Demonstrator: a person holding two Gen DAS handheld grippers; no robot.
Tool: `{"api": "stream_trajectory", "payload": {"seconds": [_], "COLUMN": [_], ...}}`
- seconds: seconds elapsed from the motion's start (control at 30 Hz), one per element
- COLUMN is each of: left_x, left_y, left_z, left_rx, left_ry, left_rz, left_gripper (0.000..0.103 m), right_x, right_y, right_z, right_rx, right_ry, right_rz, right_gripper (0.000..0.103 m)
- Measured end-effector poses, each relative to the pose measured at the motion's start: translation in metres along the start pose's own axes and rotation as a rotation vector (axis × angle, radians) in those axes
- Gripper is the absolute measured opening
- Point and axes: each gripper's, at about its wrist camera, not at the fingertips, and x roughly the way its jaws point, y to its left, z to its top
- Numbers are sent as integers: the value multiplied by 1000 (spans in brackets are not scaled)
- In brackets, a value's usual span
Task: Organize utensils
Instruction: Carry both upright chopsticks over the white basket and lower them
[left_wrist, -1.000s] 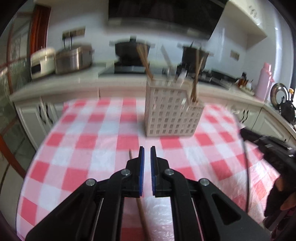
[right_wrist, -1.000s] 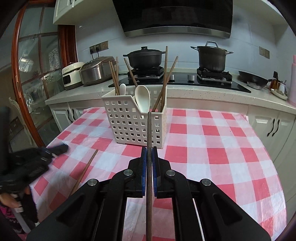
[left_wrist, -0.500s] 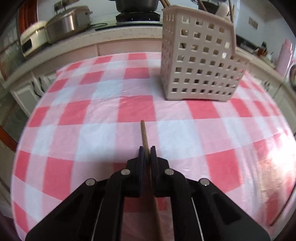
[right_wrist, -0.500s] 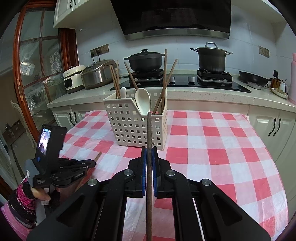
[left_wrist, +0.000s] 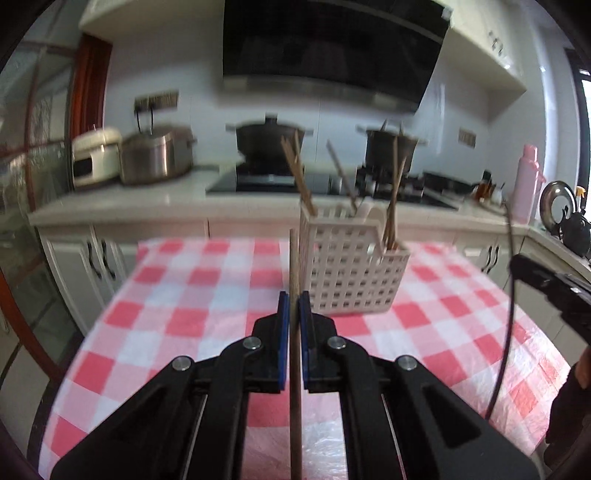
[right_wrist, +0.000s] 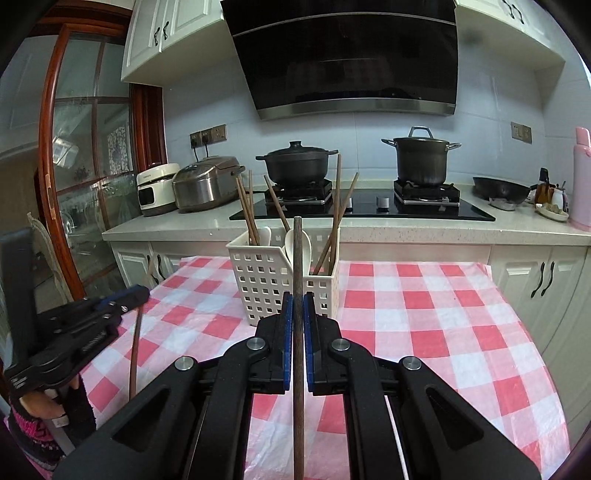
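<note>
Gripping one chopstick (left_wrist: 294, 280) (right_wrist: 297, 266) each, both tools (left_wrist: 290, 306) (right_wrist: 297, 308) stay short of the basket (right_wrist: 273, 280).

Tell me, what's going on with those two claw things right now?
Left gripper jaws shut on one chopstick, lifted off the table. Right gripper shut on another chopstick. White basket ahead, path clear.

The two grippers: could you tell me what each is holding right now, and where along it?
The left gripper clamps a wooden chopstick, and the right gripper clamps a darker chopstick. Each grips partway along the shaft, both ends sticking out.
</note>
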Motion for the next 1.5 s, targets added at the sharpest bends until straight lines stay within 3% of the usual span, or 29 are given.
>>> {"api": "stream_trajectory", "payload": {"seconds": [0.23,0.57,1.0,1.5], "left_x": [-35,-54,-57,-30], "left_y": [-4,-14,-21,-28], "left_z": [4,5,18,72], "left_rx": [2,32,50,48], "left_ry": [-122,-204,-242,-266], "left_rz": [-3,10,-5,-50], "left_gripper": [6,6,6,6], "right_x": [-14,-23,-23,16], "right_y": [5,7,18,8], "right_z": [3,5,25,69], "right_rx": [-2,-1,-38,-41], "right_ry": [-26,-51,-83,-72], "right_rz": [6,13,13,13], "right_gripper": [6,6,6,6]}}
